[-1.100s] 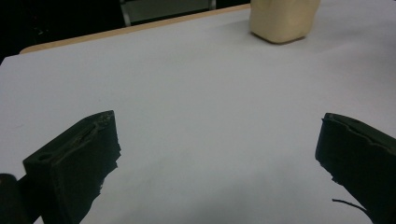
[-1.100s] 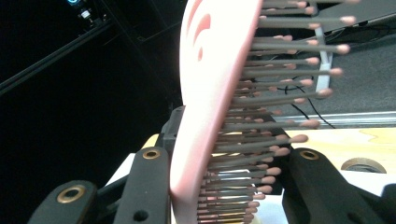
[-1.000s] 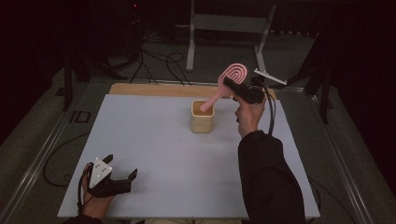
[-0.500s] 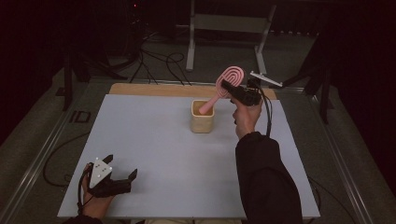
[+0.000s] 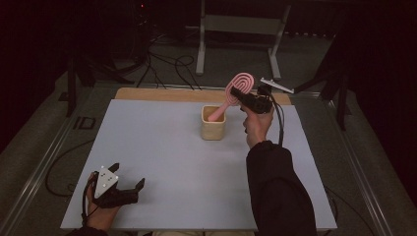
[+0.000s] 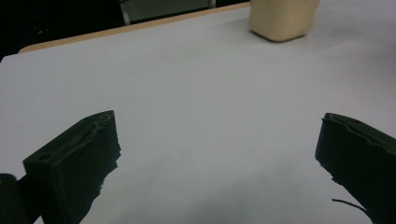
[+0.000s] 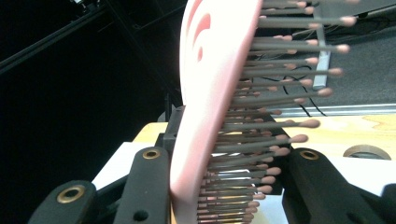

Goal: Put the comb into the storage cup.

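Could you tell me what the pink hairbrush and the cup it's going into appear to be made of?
The hairbrush looks like smooth matte pink plastic, its thin bristles ball-tipped. The cup is pale tan with a dull finish, perhaps wood or bamboo; no grain shows.

We seem to be in a lab or recording studio: beyond the right gripper [image 5: 244,97] the room is hung dark, with a bare metal stand [image 5: 236,29] and loose cables [image 5: 162,64] on grey floor. Under both grippers lies a plain white table [image 5: 162,147] edged by metal rails [image 5: 39,167].
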Demonstrator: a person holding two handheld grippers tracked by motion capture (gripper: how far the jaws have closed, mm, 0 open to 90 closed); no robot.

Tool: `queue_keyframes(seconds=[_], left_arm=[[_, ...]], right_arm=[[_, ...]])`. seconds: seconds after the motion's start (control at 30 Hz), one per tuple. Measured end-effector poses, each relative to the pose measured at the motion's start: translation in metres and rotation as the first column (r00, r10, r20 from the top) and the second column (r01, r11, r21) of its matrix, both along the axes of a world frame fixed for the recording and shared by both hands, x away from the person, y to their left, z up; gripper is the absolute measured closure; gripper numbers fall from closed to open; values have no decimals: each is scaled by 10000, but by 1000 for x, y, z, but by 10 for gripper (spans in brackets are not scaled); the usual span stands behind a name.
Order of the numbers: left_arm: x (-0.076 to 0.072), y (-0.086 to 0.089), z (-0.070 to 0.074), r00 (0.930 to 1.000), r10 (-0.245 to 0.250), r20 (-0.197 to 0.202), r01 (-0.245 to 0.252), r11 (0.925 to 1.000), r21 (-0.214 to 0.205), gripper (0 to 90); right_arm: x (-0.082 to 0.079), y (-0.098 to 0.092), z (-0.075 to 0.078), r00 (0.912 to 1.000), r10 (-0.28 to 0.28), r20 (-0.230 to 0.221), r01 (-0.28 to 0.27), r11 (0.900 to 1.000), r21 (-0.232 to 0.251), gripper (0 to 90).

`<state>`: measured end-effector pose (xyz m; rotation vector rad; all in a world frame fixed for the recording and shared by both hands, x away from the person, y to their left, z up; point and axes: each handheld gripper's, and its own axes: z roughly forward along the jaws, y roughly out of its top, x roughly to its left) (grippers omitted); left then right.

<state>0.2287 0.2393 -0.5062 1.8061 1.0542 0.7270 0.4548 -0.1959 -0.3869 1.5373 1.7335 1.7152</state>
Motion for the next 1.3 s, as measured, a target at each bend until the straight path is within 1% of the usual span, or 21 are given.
queue_keyframes(seconds=[0.3, 0.43, 0.47, 0.53, 0.7, 0.83, 1.0, 1.3], left_arm=[[0, 0, 0, 10000, 15, -5, -15, 10000, 26, 3], [0, 0, 0, 10000, 20, 17, -20, 10000, 1, 3], [0, 0, 0, 10000, 18, 14, -18, 10000, 10, 3], [0, 0, 0, 10000, 19, 11, -19, 10000, 17, 3], [0, 0, 0, 10000, 13, 10, -13, 10000, 14, 3], [0, 0, 0, 10000, 16, 15, -16, 10000, 8, 3], [0, 0, 0, 10000, 20, 26, -20, 10000, -12, 3], [0, 0, 0, 10000, 21, 16, -21, 10000, 18, 3]], right_arm=[[0, 5, -5, 9999, 151, -77, -151, 9999, -30, 640], [0, 7, -9, 9998, 175, -110, -177, 9998, -125, 640], [0, 9, -11, 9996, 196, -183, -197, 9998, -88, 640], [0, 9, -11, 9996, 196, -183, -197, 9998, -88, 640], [0, 12, -17, 9993, 268, -269, -271, 9996, -101, 640], [-1, 15, -19, 9990, 354, -254, -358, 9993, -124, 640], [-1, 20, -20, 9987, 422, -277, -428, 9988, -222, 640], [-1, 21, -22, 9986, 467, -252, -474, 9984, -306, 640]])
